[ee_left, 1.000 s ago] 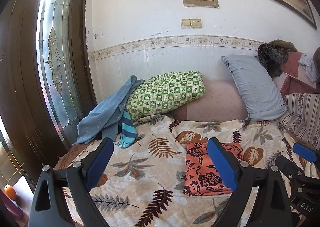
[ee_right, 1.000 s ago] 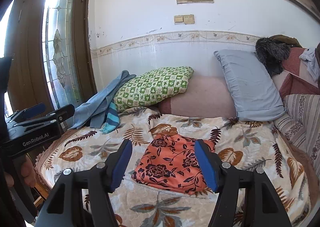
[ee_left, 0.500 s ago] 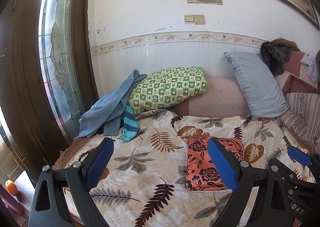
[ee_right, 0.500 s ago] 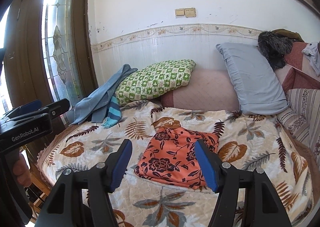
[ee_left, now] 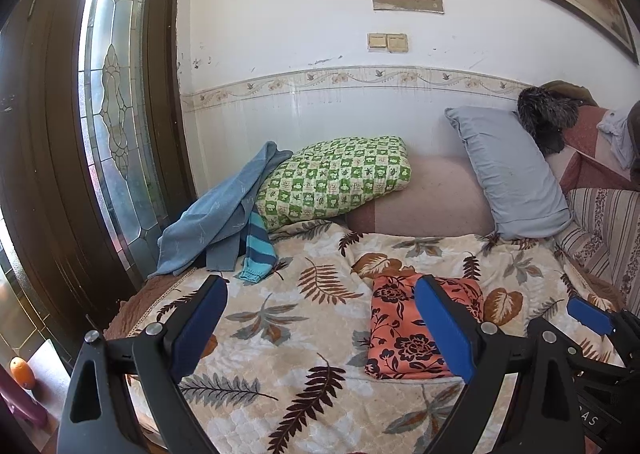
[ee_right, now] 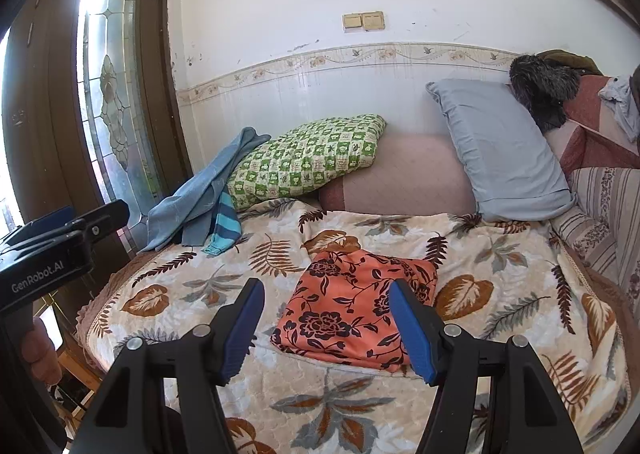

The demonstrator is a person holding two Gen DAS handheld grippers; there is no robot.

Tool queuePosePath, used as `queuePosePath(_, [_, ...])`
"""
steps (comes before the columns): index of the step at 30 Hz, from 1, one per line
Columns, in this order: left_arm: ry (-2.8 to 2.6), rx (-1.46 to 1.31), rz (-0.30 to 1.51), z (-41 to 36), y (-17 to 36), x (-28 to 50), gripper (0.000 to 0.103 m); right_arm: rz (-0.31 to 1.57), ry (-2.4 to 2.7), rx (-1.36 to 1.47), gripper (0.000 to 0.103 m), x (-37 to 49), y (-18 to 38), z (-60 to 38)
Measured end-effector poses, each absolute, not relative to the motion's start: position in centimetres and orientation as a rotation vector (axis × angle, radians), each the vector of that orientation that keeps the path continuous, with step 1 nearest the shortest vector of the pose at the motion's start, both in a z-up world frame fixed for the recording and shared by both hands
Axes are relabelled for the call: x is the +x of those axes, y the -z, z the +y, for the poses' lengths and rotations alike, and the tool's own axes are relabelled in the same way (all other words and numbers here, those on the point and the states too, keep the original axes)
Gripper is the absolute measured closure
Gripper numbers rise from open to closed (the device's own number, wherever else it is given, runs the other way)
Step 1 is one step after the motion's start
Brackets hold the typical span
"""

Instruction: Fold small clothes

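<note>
An orange cloth with dark flowers [ee_right: 352, 306] lies folded flat on the leaf-patterned bedspread [ee_right: 500, 286]; in the left wrist view the folded cloth [ee_left: 400, 334] sits right of centre. My right gripper [ee_right: 326, 308] hovers open above the near edge of the cloth, nothing between its blue pads. My left gripper [ee_left: 320, 306] is open too, held over the bedspread [ee_left: 280, 334] left of the cloth, empty. A heap of blue and striped clothes [ee_left: 224, 222] lies at the far left of the bed, apart from both grippers.
A green checked pillow [ee_right: 308, 158], a pink bolster [ee_right: 400, 174] and a grey pillow [ee_right: 500, 146] line the wall. A striped sofa arm [ee_right: 600, 222] with more clothes stands right. A dark door with glass [ee_left: 112, 126] is on the left. A hand [ee_right: 40, 346] holds the left gripper.
Both views have drifted slightly, the left one most, so the bed sits a little lower and further off. The cloth has not moved and both grippers stay open.
</note>
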State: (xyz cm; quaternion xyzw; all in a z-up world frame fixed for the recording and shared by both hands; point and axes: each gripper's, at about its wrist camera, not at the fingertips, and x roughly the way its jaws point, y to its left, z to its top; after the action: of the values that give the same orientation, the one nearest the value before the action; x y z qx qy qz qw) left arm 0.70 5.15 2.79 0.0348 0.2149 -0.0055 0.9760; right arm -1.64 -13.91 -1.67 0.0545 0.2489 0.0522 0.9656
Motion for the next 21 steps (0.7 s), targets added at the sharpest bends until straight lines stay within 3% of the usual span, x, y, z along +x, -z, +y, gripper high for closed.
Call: queuePosePath(21, [0.055,0.057,0.396,5.2,-4.0,-0.8,0.008,0.481,-0.1,0.106,0.035,-2.0,0.9,-13.4])
